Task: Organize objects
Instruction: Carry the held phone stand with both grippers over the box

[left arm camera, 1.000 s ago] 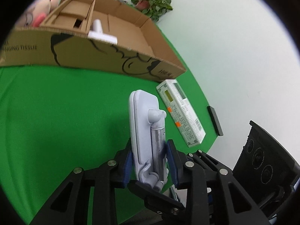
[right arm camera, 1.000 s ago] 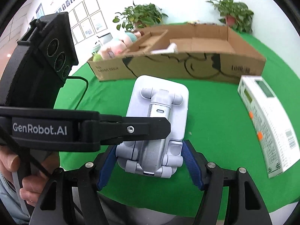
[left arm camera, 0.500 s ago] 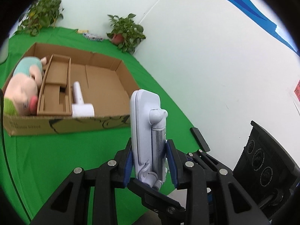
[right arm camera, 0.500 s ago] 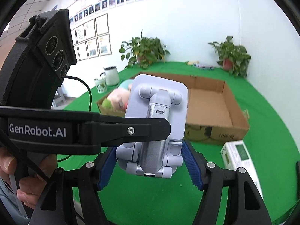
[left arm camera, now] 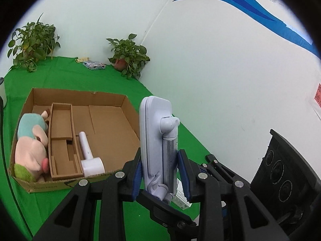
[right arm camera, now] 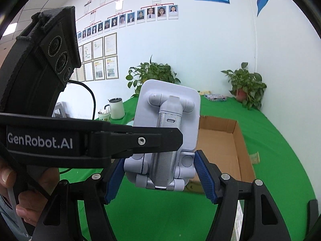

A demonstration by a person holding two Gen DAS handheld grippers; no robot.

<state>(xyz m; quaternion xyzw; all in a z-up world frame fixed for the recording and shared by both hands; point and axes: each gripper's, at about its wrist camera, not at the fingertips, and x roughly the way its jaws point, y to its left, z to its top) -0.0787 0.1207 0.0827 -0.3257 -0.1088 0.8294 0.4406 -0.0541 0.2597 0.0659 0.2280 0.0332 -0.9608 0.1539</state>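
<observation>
- My left tool point(left arm camera: 160, 170) is clenched on the phone stand point(left arm camera: 154, 140). Its blue pads press on the flat front and back of the folded stand, near the lower end.
- My right tool point(right arm camera: 160, 172) grasps the same stand across its width, with a blue pad against each side of the lower hinge knuckles.
- The stand is pale lilac-white with a silver arm folded flat against its plate. It stands upright between the two tools, clear of the bench point(left arm camera: 70, 76), which has a green cloth over it.
- From the right wrist, one black finger of the left tool crosses in front of the stand's middle. My hand point(right arm camera: 26, 190) is wrapped round that tool's handle at the lower left.
- The stand is on the near side of the cardboard box point(left arm camera: 80, 94), which lies open on the green cloth. The stand is not inside it.
- In the box's left end lies a plush toy point(left arm camera: 30, 146), pink and teal, on its side.
- A cardboard divider point(left arm camera: 60, 140) sits just right of the toy. A white gadget with a handle point(left arm camera: 88, 152) lies against the divider's right side, its broad head at the near wall.
- The right part of the box shows bare cardboard floor.
- A small white carton point(left arm camera: 180, 198) peeks out below the left tool's pads, down on the bench.
- Two potted plants point(left arm camera: 128, 54) stand at the far edge by the wall, with a flat printed packet point(left arm camera: 94, 65) between them.
- A white jug point(right arm camera: 116, 108) stands at the bench's far left edge.
</observation>
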